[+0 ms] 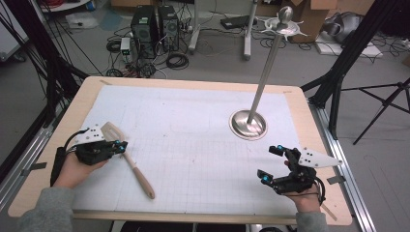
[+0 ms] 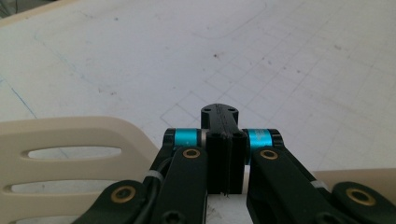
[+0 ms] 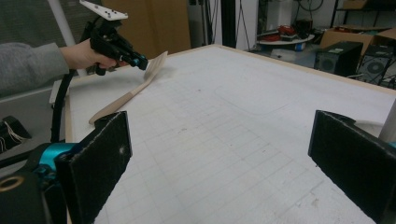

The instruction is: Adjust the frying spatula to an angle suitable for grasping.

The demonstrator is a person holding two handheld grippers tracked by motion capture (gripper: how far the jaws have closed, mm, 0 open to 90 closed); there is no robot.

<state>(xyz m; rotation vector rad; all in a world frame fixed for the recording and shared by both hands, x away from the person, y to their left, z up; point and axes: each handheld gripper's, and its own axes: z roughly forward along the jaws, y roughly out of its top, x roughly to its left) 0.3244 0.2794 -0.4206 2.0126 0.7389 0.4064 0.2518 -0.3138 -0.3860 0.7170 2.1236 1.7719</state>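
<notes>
- High view: left gripper (image 1: 119, 145) at the near-left of the table (image 1: 63, 121), fingers closed on the neck of a wooden spatula (image 1: 129, 159), just below its slotted blade.
- Left gripper view: black fingers (image 2: 215, 161) pressed nearly together, pale slotted blade (image 2: 70, 158) spreading to one side of them and the handle (image 2: 355, 173) running off to the other; wood itself hidden in the pinch, so grip judged from how the spatula passes through.
- Long axis: crosswise to the left fingers, blade toward the far-left edge, handle slanting back toward the near edge, tip of the handle apparently resting on the white mat (image 1: 193, 145).
- Right gripper view: spatula (image 3: 126, 95) well apart from the right fingers (image 3: 100, 154), far across the mat, blade end raised in the other gripper.
- Right gripper (image 1: 271, 163): fingers spread wide, holding nothing, at the near-right.
- Metal stand (image 1: 248, 123): beyond the right fingers, far from the spatula.
- Nearer hand: plainly the left; likely next a lift of the spatula.
</notes>
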